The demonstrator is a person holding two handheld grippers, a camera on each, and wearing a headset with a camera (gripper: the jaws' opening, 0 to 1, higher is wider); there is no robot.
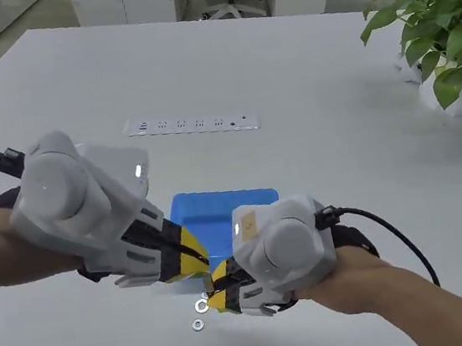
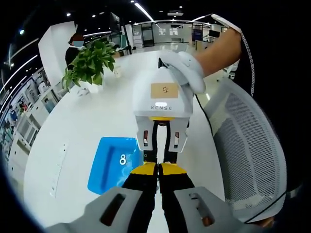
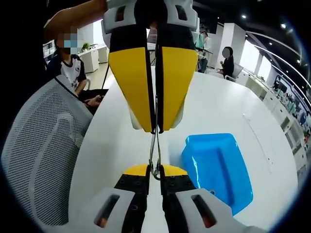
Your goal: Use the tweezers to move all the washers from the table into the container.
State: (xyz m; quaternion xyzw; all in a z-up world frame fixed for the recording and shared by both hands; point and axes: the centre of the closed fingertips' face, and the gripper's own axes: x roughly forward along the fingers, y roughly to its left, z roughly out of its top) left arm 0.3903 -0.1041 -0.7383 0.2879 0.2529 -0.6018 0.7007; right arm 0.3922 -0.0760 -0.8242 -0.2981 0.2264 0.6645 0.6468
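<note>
Left claw (image 1: 191, 260) pressed together on the tweezers (image 3: 154, 148), washers (image 1: 201, 306) waiting on the bench (image 1: 335, 126) below, right claw (image 1: 219, 298) pinching the tweezers too, blue tray (image 1: 223, 209) just behind: looks like a regrip, next aim at a washer.

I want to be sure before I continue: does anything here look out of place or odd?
Nothing looks damaged or spilled. One oddity: both the left gripper and the right gripper seem to pinch the same tweezers. Two washers lie outside the blue container.
</note>
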